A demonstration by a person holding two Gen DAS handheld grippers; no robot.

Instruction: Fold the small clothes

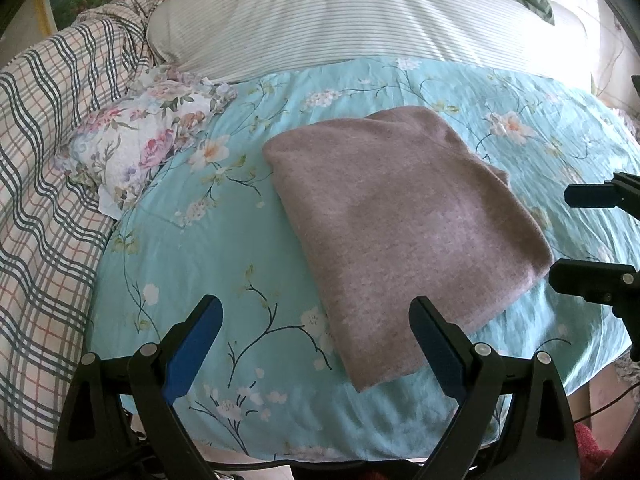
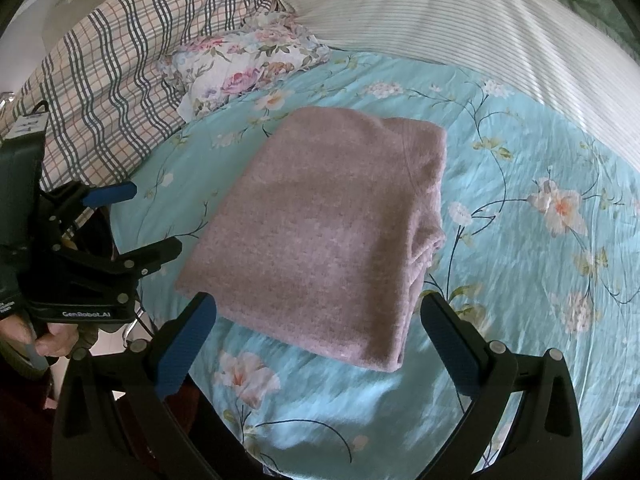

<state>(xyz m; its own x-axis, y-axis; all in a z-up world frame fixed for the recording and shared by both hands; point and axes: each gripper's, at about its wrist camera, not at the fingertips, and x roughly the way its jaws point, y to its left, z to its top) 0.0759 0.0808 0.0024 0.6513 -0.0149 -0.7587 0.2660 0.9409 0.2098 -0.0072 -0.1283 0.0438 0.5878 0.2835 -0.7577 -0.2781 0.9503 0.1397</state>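
Note:
A mauve knit garment lies folded into a compact rectangle on the turquoise floral bedsheet; it also shows in the right wrist view. My left gripper is open and empty, hovering just in front of the garment's near left edge. My right gripper is open and empty over the garment's near edge. The right gripper also shows at the right rim of the left wrist view, beside the garment's right side. The left gripper shows at the left of the right wrist view.
A floral pillow lies at the back left of the sheet. A plaid blanket is heaped on the left. A large striped pillow lies across the back. The bed's front edge is close below the left gripper.

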